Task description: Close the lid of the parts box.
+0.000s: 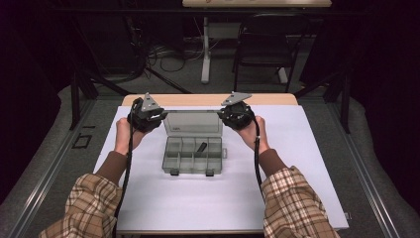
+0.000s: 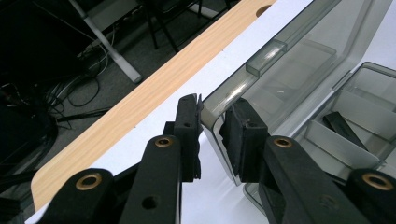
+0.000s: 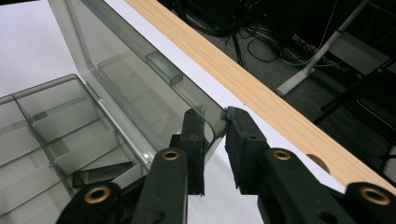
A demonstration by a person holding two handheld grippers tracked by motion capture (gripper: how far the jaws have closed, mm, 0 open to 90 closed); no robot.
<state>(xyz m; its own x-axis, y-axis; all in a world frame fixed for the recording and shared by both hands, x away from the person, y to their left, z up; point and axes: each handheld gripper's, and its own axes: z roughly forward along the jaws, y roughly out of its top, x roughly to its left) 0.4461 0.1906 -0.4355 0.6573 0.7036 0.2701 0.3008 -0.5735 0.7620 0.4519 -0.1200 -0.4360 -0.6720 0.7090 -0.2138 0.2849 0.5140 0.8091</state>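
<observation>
A white mat (image 1: 297, 163) covers the wooden table (image 1: 208, 99); behind stands a dark chair (image 1: 265, 42).

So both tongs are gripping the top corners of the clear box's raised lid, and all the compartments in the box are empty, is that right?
Not quite. The compartments are not all empty: a small black part lies in one of them, as the high view shows. The rest holds: the left tongs and right tongs each straddle a top corner of the raised lid of the box.
</observation>
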